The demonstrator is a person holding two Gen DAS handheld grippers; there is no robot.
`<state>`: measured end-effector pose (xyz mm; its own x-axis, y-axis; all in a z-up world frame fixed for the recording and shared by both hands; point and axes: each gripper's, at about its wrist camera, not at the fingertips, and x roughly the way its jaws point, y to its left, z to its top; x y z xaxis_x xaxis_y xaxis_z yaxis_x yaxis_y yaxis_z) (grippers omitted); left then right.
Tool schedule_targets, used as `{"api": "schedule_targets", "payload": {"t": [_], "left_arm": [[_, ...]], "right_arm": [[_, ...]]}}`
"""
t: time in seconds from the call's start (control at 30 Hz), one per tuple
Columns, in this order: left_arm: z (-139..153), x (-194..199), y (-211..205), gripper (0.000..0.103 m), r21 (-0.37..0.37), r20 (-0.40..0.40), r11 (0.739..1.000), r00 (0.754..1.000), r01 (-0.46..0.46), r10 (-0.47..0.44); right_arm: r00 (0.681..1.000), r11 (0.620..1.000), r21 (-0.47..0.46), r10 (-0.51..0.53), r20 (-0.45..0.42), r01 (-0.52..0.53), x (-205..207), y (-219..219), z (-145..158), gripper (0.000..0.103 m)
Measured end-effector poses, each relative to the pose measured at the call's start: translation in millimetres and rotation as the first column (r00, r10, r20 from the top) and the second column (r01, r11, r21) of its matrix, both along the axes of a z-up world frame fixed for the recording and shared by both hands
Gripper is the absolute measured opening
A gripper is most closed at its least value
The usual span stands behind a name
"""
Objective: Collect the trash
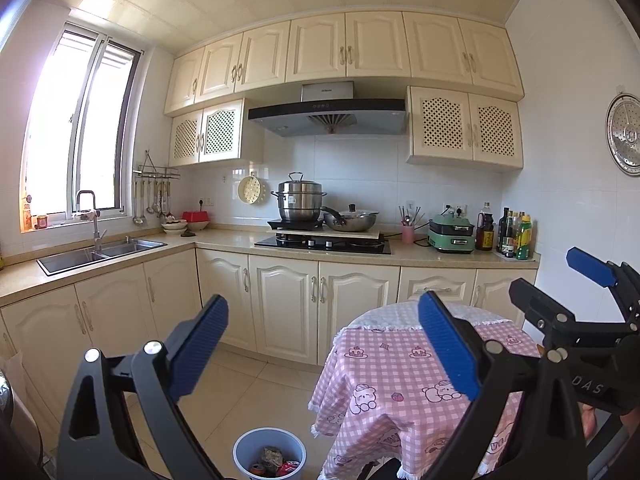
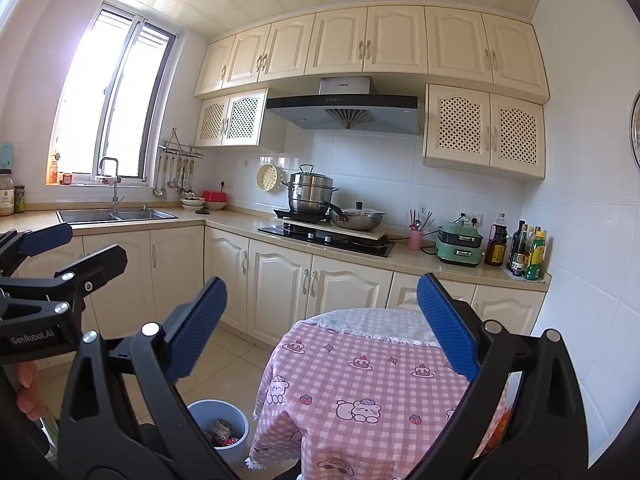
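Through the left wrist camera we held the left gripper (image 1: 322, 344) raised with its blue-padded fingers spread wide and nothing between them. Below it stood the small blue-grey bin (image 1: 269, 454) on the tiled floor, just beside the round table (image 1: 404, 384) with its pink checked cloth; crumpled trash (image 1: 276, 462) and red cans lay inside. The right gripper (image 1: 560, 284) showed at the right edge, likewise spread wide.

Through the right wrist camera our right gripper (image 2: 322, 340) stood wide open and empty above the table's near edge. The bin (image 2: 236, 412) sat low left of the table, with trash (image 2: 222, 432) inside. The left gripper (image 2: 72, 246) showed at the left edge.
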<state>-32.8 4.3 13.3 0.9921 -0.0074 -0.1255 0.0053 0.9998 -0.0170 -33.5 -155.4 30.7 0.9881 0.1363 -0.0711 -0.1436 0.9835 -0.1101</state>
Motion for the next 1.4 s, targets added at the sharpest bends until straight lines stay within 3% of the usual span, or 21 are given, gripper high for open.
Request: {"api": "schedule_targets", "payload": {"t": [1.4], "left_arm": [[-4.5,2.8,11.9,0.094,0.004,-0.016,1.0,1.0,0.022,-0.022]], "right_arm": [[1.0,1.0,-0.005,-0.001,-0.014,0.0,3.4,3.9,-4.7,0.094]]}}
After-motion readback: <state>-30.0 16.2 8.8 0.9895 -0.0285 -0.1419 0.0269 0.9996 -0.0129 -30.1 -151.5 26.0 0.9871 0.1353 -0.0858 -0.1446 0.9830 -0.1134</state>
